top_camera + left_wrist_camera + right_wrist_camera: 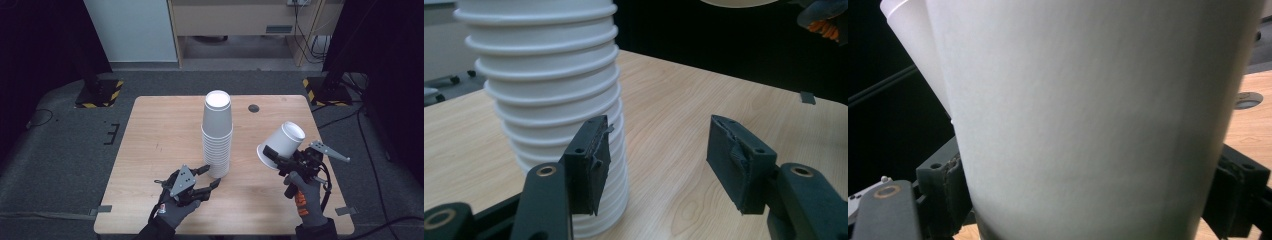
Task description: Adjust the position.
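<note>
A tall stack of upside-down white paper cups (217,135) stands at the middle of the wooden table (160,130). My left gripper (207,177) is open and lies low just left of the stack's base. In the left gripper view the stack (549,100) rises behind the left finger (589,160), not between the jaws. My right gripper (272,157) is shut on a single white cup (282,142), held tilted above the table's right side with its bottom up and to the right. That cup (1088,120) sits between the pads (943,195) in the right gripper view.
A small black grommet hole (254,108) sits in the table behind the stack. Grey tape tabs (104,209) mark the front corners. Two black stands with hazard-striped bases (100,92) flank the table's far corners, and cables (370,150) trail on the floor to the right.
</note>
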`<action>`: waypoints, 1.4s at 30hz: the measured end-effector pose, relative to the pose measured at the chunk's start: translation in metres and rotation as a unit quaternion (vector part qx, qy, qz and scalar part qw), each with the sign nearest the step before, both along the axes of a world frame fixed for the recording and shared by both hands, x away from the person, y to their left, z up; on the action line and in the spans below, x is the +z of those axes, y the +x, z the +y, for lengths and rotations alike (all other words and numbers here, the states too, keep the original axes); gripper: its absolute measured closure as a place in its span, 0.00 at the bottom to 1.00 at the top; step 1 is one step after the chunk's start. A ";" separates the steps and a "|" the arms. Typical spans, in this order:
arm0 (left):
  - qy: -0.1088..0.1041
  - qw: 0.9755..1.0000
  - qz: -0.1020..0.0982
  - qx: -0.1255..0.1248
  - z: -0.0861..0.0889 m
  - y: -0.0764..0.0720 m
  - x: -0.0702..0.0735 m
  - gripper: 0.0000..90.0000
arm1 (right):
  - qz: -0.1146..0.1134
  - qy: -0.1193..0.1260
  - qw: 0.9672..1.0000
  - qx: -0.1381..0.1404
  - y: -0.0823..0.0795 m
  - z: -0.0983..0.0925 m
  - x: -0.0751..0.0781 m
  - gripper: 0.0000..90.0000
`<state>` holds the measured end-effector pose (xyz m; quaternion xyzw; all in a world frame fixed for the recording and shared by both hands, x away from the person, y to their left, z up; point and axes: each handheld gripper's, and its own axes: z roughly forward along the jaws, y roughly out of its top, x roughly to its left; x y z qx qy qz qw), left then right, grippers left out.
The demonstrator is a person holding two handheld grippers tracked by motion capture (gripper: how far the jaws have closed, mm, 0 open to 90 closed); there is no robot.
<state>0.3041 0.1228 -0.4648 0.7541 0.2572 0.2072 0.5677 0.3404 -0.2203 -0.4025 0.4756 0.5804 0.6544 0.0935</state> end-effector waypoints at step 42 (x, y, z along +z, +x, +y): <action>-0.041 0.997 -0.055 -0.029 -0.079 0.021 0.007 0.48 | 0.039 0.061 0.997 0.011 -0.006 0.002 -0.014 0.15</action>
